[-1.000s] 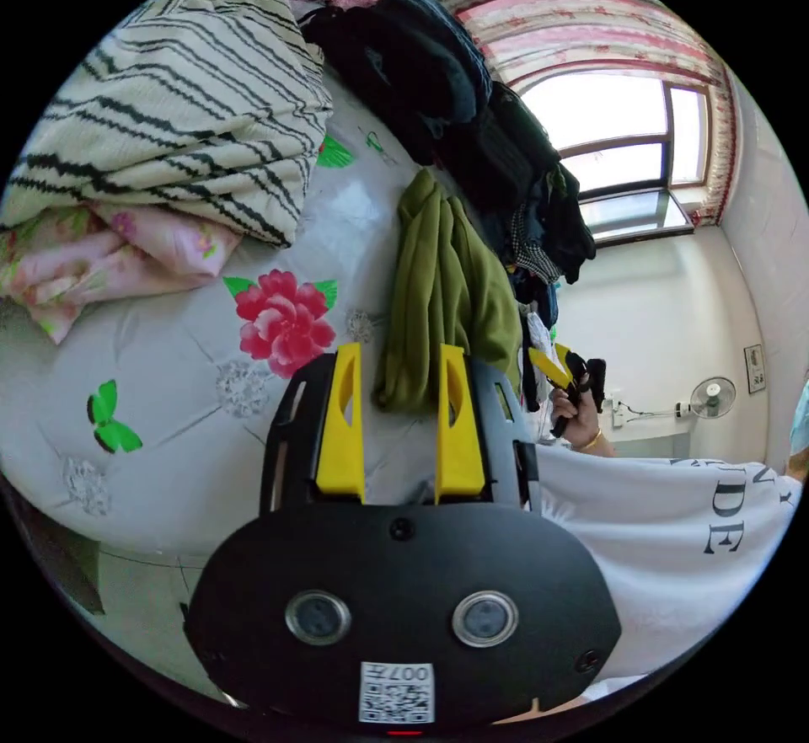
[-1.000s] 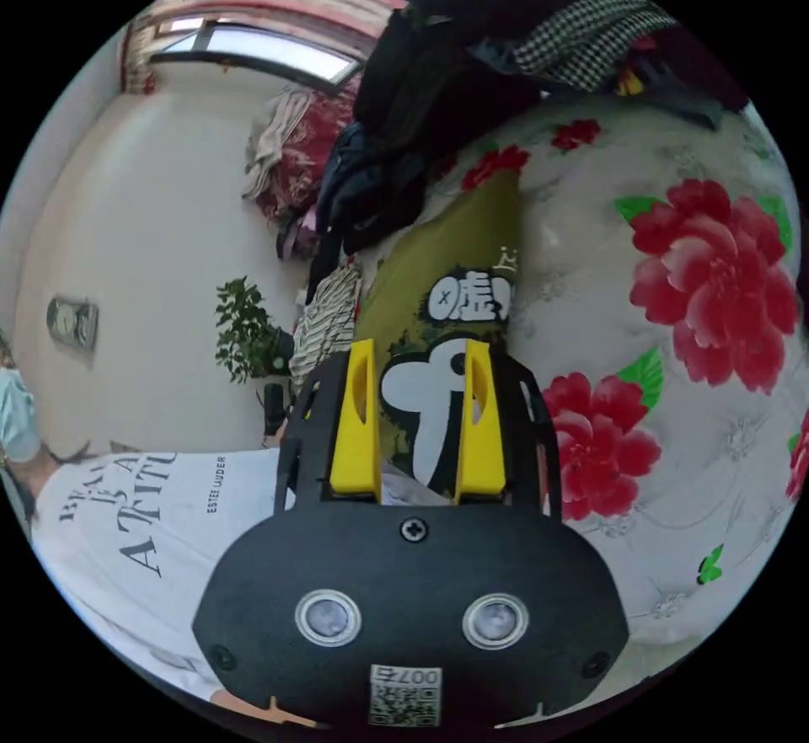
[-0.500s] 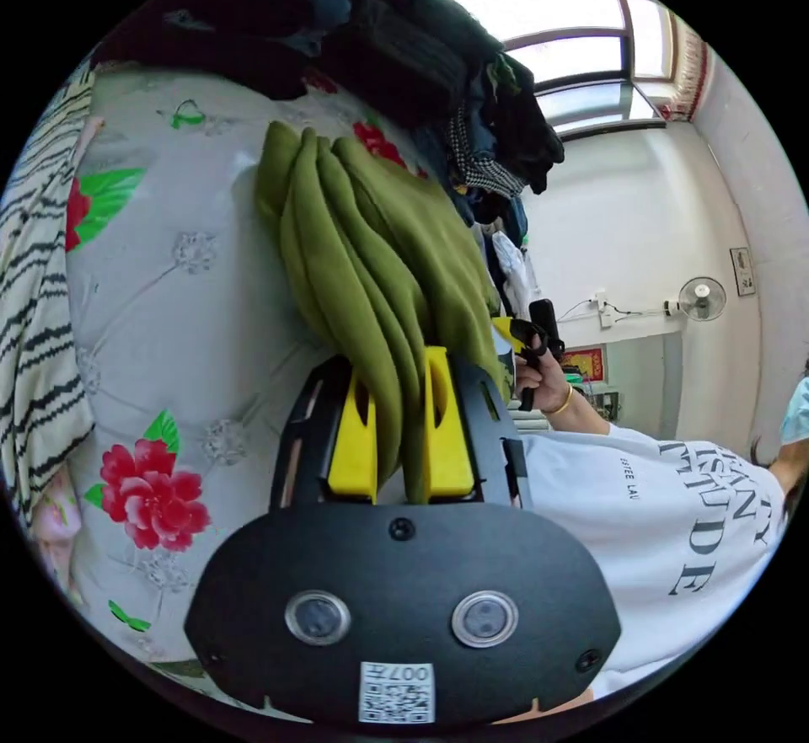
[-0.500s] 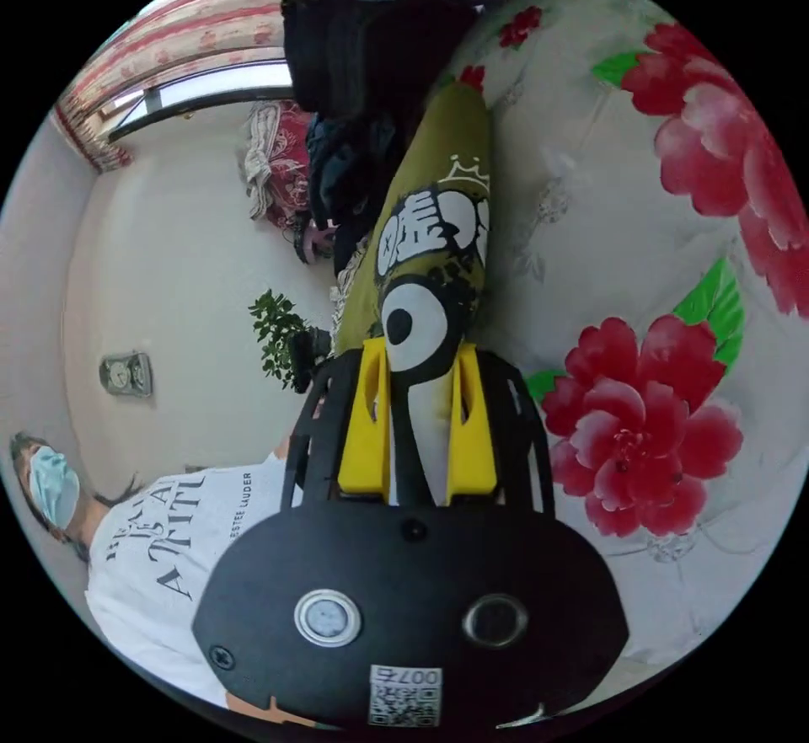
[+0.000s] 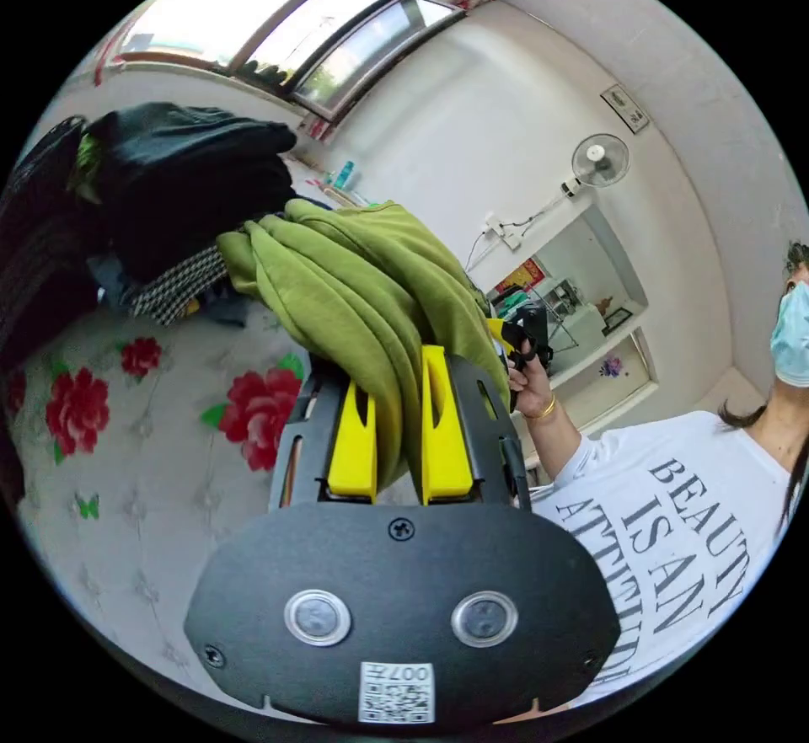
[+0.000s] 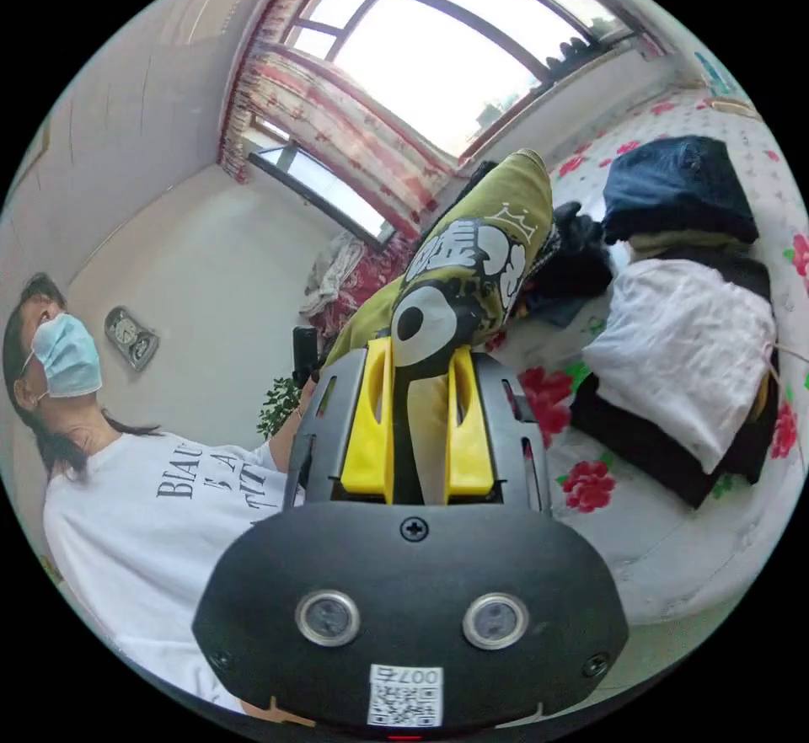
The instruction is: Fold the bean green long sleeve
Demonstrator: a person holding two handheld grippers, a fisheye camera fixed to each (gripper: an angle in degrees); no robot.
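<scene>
The bean green long sleeve (image 5: 354, 288) hangs in thick folds in the air above the bed. My left gripper (image 5: 396, 368) is shut on a bunch of its plain green cloth. In the right gripper view the same garment (image 6: 472, 263) shows its black and white print, and my right gripper (image 6: 417, 360) is shut on that printed part. The other gripper (image 5: 518, 339) appears in the left gripper view, held in the person's hand beyond the cloth.
A grey bedspread (image 5: 143, 440) with red flowers lies below. Dark clothes (image 5: 168, 179) are heaped on it. A pile of folded white, black and navy clothes (image 6: 683, 339) rests on the bed. The person in a white printed shirt (image 5: 674, 524) stands close by.
Both grippers closed on the green long sleeve and lifted it off the bed. Both views swung upward toward the window and walls.
</scene>
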